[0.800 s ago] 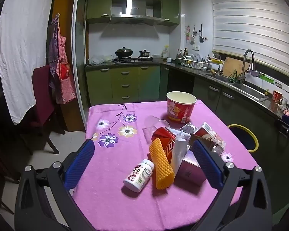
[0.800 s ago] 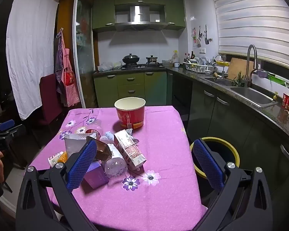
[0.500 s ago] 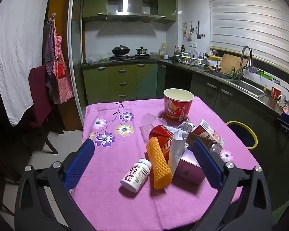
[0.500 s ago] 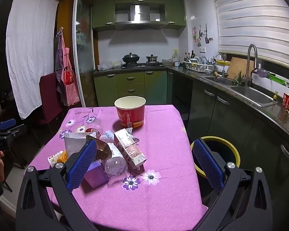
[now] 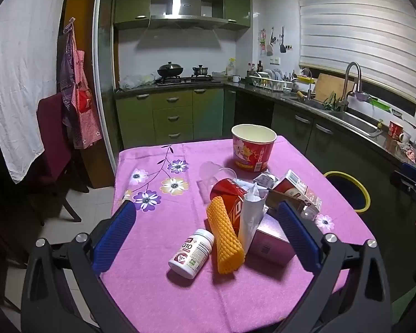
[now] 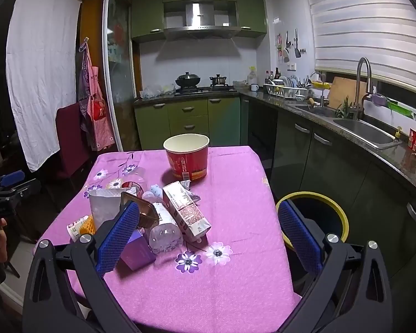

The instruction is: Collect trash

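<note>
A heap of trash lies on the pink floral tablecloth (image 5: 158, 291): a white pill bottle (image 5: 192, 253), an orange foam net sleeve (image 5: 225, 236), a red can (image 5: 231, 198), a white paper bag (image 5: 251, 216), a purple box (image 5: 271, 242), a milk carton (image 6: 186, 211) and a clear plastic bottle (image 6: 165, 229). A red paper bucket (image 5: 253, 147) stands upright behind the heap. My left gripper (image 5: 206, 234) is open above the table's near edge, with the bottle and sleeve between its fingers. My right gripper (image 6: 208, 234) is open and empty above the table's right side.
A black bin with a yellow rim (image 6: 313, 216) stands on the floor right of the table. A dark red chair (image 5: 54, 138) stands at the left. Green cabinets, a stove and a sink counter (image 6: 368, 136) line the back and right walls.
The left wrist view has shifted slightly, so the trash heap sits a little lower and closer. The right gripper has stayed put. Both grippers stay open.
</note>
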Available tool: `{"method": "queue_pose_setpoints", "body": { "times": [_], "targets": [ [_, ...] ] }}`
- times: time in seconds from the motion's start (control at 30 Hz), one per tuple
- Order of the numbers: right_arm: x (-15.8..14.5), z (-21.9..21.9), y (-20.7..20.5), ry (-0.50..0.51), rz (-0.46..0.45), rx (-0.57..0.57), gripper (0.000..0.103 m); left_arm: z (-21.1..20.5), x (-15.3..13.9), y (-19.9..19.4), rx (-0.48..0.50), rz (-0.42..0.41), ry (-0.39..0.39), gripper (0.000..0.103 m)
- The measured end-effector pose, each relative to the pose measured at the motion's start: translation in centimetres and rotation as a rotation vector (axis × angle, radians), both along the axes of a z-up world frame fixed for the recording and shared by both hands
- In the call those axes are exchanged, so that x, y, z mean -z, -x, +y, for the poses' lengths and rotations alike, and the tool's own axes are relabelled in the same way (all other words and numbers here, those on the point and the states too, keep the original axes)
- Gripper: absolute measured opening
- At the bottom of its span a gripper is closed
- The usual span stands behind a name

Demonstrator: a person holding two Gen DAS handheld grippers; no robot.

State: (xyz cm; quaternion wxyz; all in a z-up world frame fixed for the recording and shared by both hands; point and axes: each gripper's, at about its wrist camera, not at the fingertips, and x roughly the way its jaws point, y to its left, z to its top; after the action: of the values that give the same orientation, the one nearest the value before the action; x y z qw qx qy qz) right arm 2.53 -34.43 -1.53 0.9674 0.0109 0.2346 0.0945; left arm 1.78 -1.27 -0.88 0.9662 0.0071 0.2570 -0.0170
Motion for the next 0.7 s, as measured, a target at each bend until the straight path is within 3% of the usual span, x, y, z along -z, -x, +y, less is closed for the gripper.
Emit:
{"method": "queue_pose_setpoints", "body": {
  "times": [0.7],
  "targets": [
    [0.51,0.15,-0.25,-0.013,0.008,-0.005,0.099,-0.04,0.28,-0.24,0.008,0.007,-0.004,0.097]
  ]
}}
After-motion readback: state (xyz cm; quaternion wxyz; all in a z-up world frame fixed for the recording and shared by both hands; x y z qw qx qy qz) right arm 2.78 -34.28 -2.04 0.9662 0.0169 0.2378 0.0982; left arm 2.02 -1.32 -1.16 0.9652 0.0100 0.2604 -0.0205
